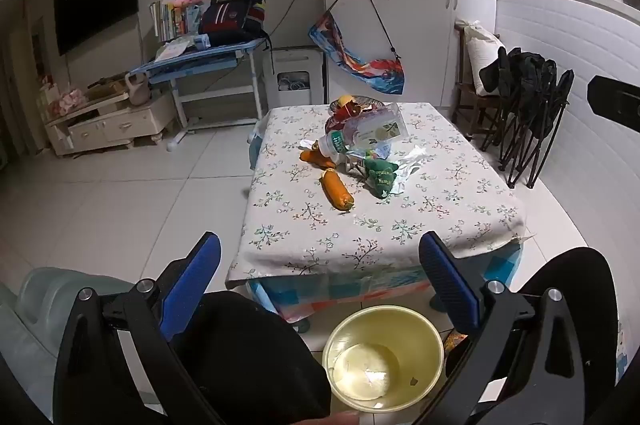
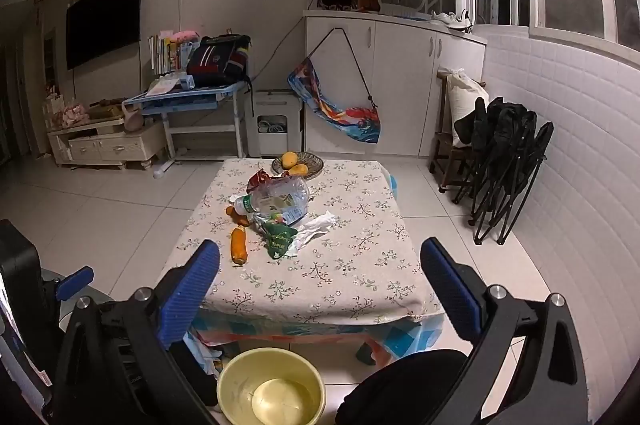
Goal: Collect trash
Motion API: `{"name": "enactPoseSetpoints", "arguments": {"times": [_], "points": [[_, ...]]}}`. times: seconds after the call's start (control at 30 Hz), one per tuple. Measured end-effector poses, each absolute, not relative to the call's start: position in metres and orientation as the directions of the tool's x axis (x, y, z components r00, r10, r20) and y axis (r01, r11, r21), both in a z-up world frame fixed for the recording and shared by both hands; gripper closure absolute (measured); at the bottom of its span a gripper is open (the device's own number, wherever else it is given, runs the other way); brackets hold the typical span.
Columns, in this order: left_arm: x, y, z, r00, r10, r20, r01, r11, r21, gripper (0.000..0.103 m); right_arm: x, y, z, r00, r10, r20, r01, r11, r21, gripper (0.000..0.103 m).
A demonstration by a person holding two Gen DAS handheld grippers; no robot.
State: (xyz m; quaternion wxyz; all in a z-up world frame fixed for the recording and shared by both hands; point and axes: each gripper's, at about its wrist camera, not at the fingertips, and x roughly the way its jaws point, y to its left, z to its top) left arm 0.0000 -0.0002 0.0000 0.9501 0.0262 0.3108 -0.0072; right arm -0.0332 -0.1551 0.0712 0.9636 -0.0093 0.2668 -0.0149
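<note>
Left wrist view: we see our left tool [image 1: 320,283] with its blue-padded fingers spread wide, nothing between them, hovering short of the low worktop covered by a floral cloth [image 1: 400,225]. Right tool [image 2: 320,285] likewise fully spread and empty (both tilted down toward the worktop's near edge).

Trash sits in a pile at mid-worktop: a crushed clear plastic bottle with a green label [image 1: 360,139] leaning over the heap, a red wrapper [image 2: 258,179] behind it, a small green foil packet [image 1: 382,177] at the front, crumpled white paper [image 1: 412,161] to its right. An orange sausage-shaped piece [image 1: 338,190] lies alone just left of the packet; a second orange piece [image 1: 312,156] is by the bottle's neck.

A woven dish with yellow fruit [image 2: 298,163] sits at the far edge, behind the pile.

A round pale-yellow plastic bin [image 1: 384,357] stands on the tiled floor just before the worktop, below our tools. We see scraps on its bottom.
</note>
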Motion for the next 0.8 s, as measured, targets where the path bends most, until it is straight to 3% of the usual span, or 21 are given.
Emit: {"name": "enactPoseSetpoints", "arguments": {"times": [0.8], "points": [[0.0, 0.005, 0.01, 0.816, 0.02, -0.578, 0.004, 0.999, 0.04, 0.007, -0.031, -0.15, 0.069, 0.856, -0.017, -0.516, 0.009, 1.0, -0.019, 0.007]]}}
